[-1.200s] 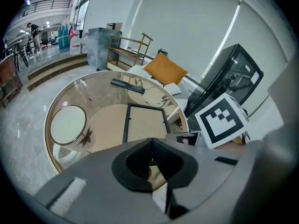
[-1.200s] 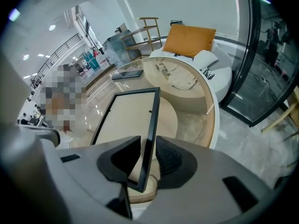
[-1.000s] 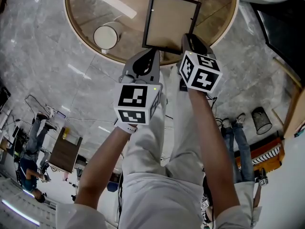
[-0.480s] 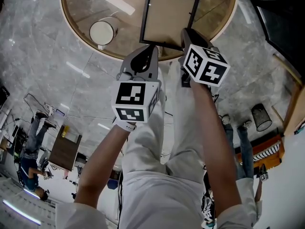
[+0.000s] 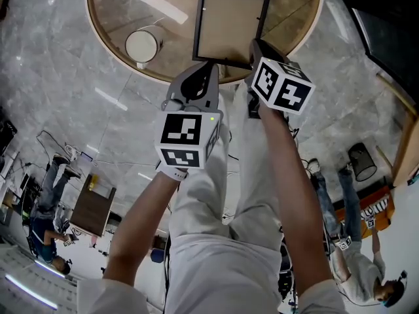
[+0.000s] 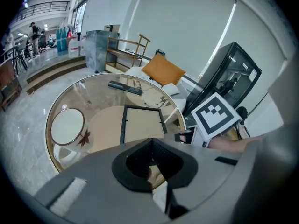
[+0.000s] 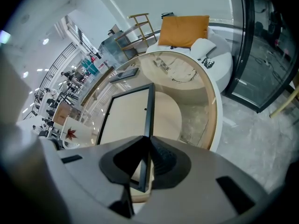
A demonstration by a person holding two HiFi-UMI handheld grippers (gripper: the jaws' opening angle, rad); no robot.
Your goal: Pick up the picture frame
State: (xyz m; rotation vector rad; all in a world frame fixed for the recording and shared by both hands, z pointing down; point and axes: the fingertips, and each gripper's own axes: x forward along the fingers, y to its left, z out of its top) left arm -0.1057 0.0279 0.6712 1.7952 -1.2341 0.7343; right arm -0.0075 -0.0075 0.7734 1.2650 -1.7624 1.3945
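Picture frame (image 5: 230, 23), edge clamped in right tongs (image 7: 145, 161), cup (image 5: 143, 46) nearby

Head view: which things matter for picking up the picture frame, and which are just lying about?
On the job:
picture frame
right gripper, jaws shut on the frame's right edge
left gripper, jaws together, empty
round glass table under the frame

Lying about:
white cup with a red leaf
remote control
orange cushion
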